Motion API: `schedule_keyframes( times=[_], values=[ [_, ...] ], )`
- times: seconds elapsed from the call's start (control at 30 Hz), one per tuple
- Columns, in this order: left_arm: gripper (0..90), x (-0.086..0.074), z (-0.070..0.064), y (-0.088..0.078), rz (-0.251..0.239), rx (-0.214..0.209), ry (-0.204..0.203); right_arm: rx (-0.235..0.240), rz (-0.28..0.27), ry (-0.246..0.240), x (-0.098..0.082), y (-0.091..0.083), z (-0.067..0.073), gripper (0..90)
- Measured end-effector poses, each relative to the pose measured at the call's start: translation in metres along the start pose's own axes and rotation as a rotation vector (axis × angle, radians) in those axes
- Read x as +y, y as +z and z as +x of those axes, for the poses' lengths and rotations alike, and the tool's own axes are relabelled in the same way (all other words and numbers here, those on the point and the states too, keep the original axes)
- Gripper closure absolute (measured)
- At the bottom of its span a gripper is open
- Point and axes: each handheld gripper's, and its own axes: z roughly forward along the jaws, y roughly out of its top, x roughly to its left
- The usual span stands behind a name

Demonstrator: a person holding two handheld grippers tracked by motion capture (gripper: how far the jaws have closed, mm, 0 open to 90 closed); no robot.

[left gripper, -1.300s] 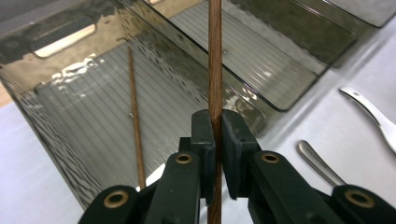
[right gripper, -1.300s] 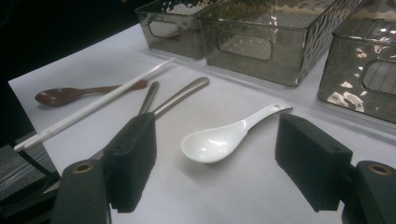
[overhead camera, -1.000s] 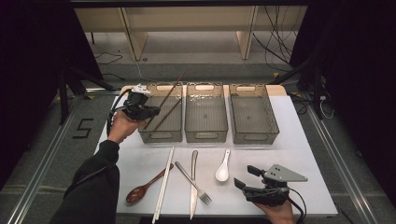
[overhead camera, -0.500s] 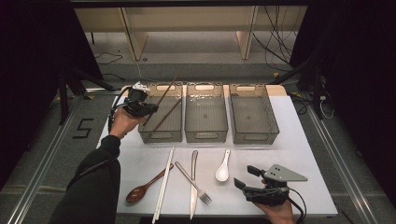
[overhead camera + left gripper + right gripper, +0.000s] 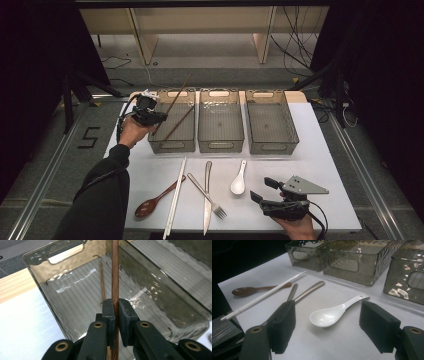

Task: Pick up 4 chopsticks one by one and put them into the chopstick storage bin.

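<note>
Chopstick, brown wood, is pinched tight in left claw & angled over leftmost bin, prob. to join its twin lying inside, w/ right claw spread wide, holding nothing, near white spoon on tabletop.

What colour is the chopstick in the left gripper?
Brown wood grain; the chopstick shows best in the left gripper view.
</note>
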Motion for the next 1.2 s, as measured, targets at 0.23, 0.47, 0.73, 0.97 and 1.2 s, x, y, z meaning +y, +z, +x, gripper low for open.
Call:
schedule_keyframes(
  times=[0.23,0.47,0.73,0.97,1.2],
  values=[
    [83.3,-0.001,0.004,0.001,-0.007,0.011,-0.011,0.002,0.002,0.001,0.0,0.0,0.0,30.2],
    [83.3,-0.005,0.004,0.006,-0.003,0.009,-0.02,0.003,0.003,0.0,0.0,0.0,0.0,30.1],
    [83.1,-0.01,0.004,0.01,0.016,0.006,-0.027,0.003,0.004,-0.002,0.0,0.0,0.001,30.1],
    [82.9,-0.014,0.002,0.014,0.03,0.006,-0.028,0.003,0.005,-0.002,0.0,0.0,0.001,30.1],
    [82.6,-0.016,0.001,0.017,0.047,-0.002,-0.041,0.003,0.006,-0.002,0.0,0.0,0.001,30.2]
  ],
)
